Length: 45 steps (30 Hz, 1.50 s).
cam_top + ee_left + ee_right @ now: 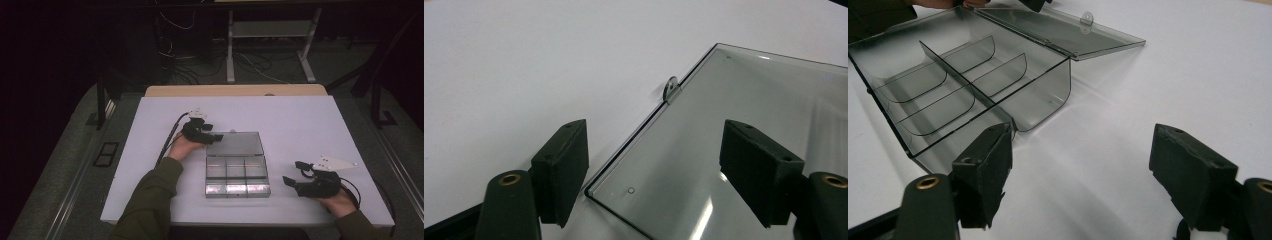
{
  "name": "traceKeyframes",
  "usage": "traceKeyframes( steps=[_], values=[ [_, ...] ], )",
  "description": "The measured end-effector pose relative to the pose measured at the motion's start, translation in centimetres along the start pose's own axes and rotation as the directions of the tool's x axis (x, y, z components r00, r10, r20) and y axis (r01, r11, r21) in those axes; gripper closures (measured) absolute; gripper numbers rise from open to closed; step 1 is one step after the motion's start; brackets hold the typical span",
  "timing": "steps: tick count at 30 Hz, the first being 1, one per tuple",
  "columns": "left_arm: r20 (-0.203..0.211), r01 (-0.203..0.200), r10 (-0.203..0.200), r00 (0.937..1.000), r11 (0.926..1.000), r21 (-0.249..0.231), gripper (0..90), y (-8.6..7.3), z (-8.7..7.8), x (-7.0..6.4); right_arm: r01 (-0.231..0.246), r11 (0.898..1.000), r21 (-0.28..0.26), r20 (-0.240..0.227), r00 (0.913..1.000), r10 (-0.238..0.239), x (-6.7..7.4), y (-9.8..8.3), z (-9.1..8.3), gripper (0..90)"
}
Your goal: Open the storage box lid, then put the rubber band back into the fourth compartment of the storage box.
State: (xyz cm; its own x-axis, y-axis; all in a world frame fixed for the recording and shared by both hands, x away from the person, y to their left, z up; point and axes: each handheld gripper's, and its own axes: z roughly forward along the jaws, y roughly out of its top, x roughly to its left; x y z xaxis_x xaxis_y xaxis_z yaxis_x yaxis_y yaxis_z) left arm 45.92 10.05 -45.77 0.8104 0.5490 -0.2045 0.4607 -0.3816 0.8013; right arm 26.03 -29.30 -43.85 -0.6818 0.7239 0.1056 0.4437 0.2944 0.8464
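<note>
A clear box [237, 176] sits in the middle of the white table [150, 165], near the front edge. Its lid [235, 143] lies open and flat. The left tool [212, 136] is wide over the lid's corner. The right tool [295, 172] is wide, near the box.

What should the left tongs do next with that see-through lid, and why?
Probably ease down and pinch the lid's near corner. The left tongs are open with that corner lying between the jaws, not yet gripped. The box is open, its lid laid flat on the table, and its compartments look empty. The right tongs are open, off to the side.
</note>
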Motion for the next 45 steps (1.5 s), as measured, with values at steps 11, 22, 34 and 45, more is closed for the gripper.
traceKeyframes(
  steps=[11,22,34,45],
  values=[
    [-0.007,0.001,-0.002,1.0000,0.9993,-0.038,19.6,0.3,-0.5,-0.1,-0.004,1.000,0.000,0.000,1.0000,0.004,0.0,0.0,0.0,24.9],
    [-0.058,-0.043,0.039,0.9975,0.9974,-0.058,11.6,1.0,-2.1,-1.4,0.000,1.000,0.000,0.003,1.0000,0.000,0.0,0.0,-0.1,24.9],
    [-0.105,-0.055,0.049,0.9932,0.9971,-0.053,0.0,0.6,-3.6,-3.0,0.009,1.000,-0.003,0.009,0.9999,-0.009,0.2,0.0,-0.1,24.8],
    [-0.113,-0.063,0.054,0.9921,0.9954,-0.073,0.0,-0.1,-5.2,-3.9,0.003,1.000,-0.010,-0.005,1.0000,-0.003,0.0,0.2,0.2,24.8]
  ],
)
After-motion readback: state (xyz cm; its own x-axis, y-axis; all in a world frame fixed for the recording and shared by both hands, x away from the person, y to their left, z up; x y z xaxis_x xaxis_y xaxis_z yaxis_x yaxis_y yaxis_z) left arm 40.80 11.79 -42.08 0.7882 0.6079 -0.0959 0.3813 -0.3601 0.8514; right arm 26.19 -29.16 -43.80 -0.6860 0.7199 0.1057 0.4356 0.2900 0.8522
